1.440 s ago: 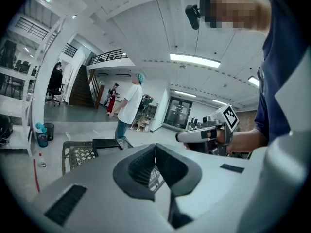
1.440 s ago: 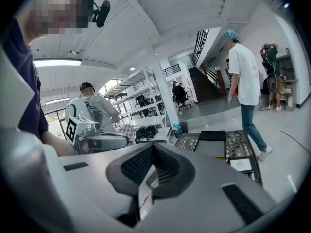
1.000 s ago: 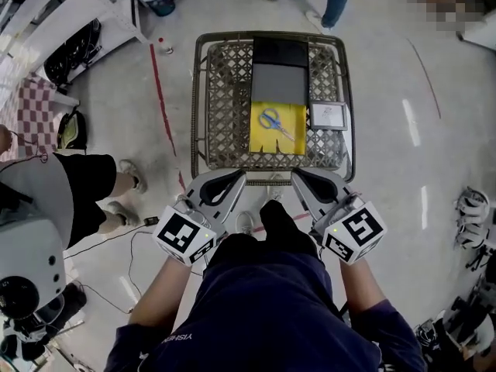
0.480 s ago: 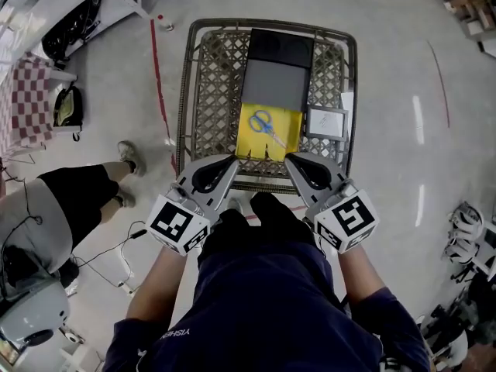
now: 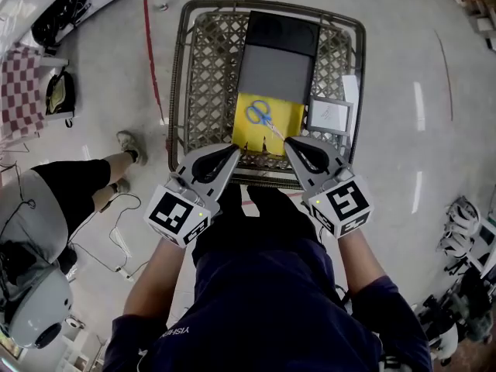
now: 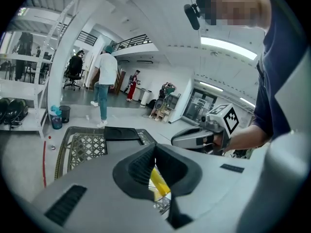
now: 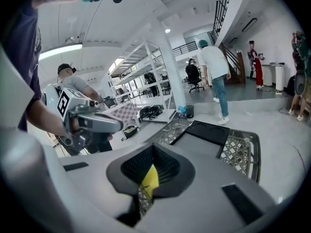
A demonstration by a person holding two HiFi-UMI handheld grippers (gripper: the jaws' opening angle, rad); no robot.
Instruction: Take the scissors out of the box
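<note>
Scissors (image 5: 263,119) flat in yellow box (image 5: 293,115) at 6 o'clock of basket (image 5: 205,76), 12 o'clock from left gripper (image 5: 235,151) and right gripper (image 5: 287,142), both closed and empty; likely light, rigid, slick-bladed, so pinch the blue handle loops

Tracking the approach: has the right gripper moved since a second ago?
Yes. The right gripper has advanced past the wire basket's near rim, toward the yellow box holding the scissors.
</note>
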